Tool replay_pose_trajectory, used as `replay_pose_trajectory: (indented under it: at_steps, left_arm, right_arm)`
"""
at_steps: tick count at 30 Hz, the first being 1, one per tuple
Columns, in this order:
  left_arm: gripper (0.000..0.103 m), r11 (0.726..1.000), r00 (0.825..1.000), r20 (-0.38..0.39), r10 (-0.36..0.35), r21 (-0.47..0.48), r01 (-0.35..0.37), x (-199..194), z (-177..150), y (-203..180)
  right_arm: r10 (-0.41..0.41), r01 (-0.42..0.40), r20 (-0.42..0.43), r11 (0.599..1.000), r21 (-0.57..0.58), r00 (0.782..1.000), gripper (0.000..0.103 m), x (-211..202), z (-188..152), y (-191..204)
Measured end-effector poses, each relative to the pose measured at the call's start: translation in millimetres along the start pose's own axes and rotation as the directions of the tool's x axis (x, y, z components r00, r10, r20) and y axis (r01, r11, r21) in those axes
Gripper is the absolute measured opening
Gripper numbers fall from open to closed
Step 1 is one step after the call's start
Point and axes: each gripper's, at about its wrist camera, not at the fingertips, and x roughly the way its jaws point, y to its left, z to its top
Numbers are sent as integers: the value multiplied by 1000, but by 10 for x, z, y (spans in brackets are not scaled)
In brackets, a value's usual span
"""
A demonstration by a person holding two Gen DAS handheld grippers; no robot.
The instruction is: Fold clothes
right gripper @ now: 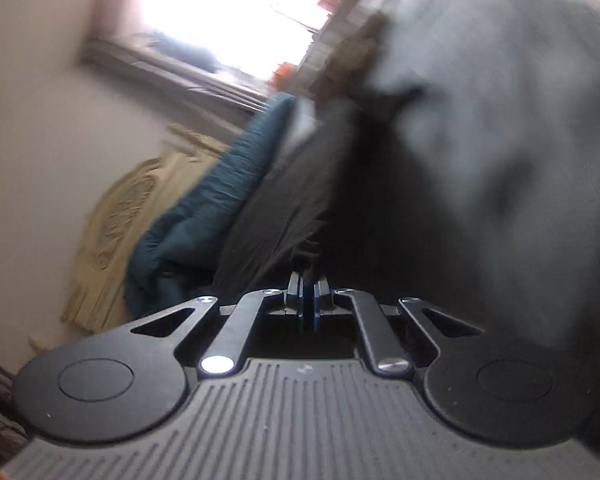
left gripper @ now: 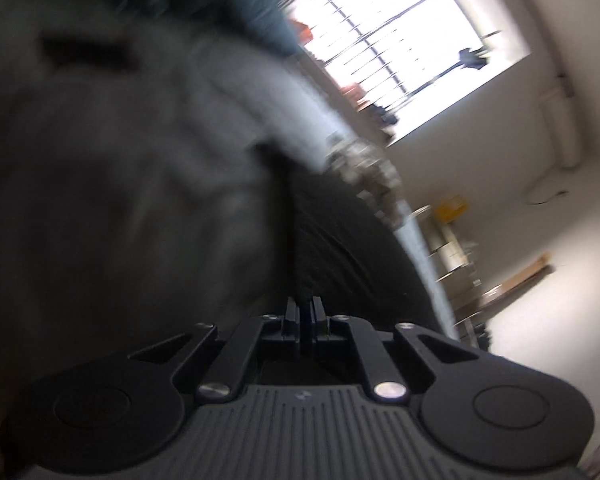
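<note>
Both views are blurred by motion. A grey garment [left gripper: 120, 160] hangs in front of the left wrist camera and fills the left of that view. My left gripper [left gripper: 305, 308] is shut, and a fold of the cloth runs up from its fingertips. In the right wrist view the same grey garment [right gripper: 500, 140] fills the right side. My right gripper [right gripper: 309, 280] is shut, with a dark pinch of cloth showing just beyond its tips. The garment's lower part is hidden.
A dark bedsheet [left gripper: 352, 240] [right gripper: 276, 200] lies behind the garment. A teal blanket [right gripper: 220, 192] [left gripper: 260, 12] is bunched against a carved wooden headboard [right gripper: 128, 208]. A bright window [left gripper: 400, 40] [right gripper: 228, 12] is in the far wall, and a metal shelf rack [left gripper: 452, 248] stands by it.
</note>
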Motion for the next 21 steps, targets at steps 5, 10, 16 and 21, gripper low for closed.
replay_pose_trajectory:
  at_steps: [5, 10, 16, 21]
  left_arm:
    - [5, 998, 999, -33, 28, -46, -30, 40, -155, 308]
    - [5, 999, 1000, 0, -5, 37, 5, -116, -50, 148]
    - [5, 996, 996, -68, 59, 74, -54, -63, -175, 241]
    - [11, 989, 989, -96, 111, 108, -101, -128, -311, 321]
  right_arm:
    - [-78, 83, -44, 987, 138, 996, 3, 2, -343, -438]
    - [-64, 64, -11, 997, 51, 998, 3, -191, -287, -102]
    - [-171, 174, -63, 983, 53, 983, 3, -150, -405, -240]
    - [-215, 219, -84, 975, 44, 973, 6, -112, -512, -357]
